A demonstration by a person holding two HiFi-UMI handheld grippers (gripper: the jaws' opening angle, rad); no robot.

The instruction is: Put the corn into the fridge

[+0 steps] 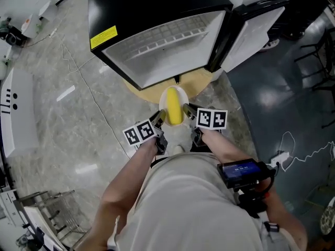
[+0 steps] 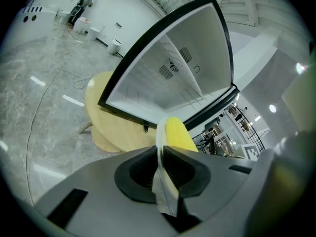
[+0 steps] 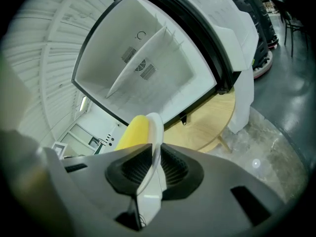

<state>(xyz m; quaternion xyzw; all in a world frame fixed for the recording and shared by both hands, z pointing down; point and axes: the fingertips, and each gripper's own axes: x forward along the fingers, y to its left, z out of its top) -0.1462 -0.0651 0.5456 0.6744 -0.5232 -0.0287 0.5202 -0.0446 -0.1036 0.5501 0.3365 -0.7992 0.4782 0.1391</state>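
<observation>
A yellow corn cob [image 1: 173, 106] lies on a small white plate [image 1: 176, 91], held up in front of the open fridge [image 1: 157, 41]. My left gripper [image 1: 159, 117] is shut on the plate's left rim. My right gripper [image 1: 188, 110] is shut on its right rim. In the left gripper view the rim of the plate [image 2: 163, 186] is pinched between the dark pads of the left gripper [image 2: 161, 154], with the corn [image 2: 177, 135] just beyond. The right gripper view shows the plate [image 3: 156, 127] clamped in the right gripper [image 3: 155, 154], with the corn [image 3: 134, 131] at its left.
The black fridge stands on a round wooden table [image 1: 196, 83], and its white interior [image 2: 177, 73] has a wire shelf. Its door [image 1: 251, 35] hangs open to the right. Cables trail over the marble floor [image 1: 63, 114], and a metal rack [image 1: 47, 213] stands at lower left.
</observation>
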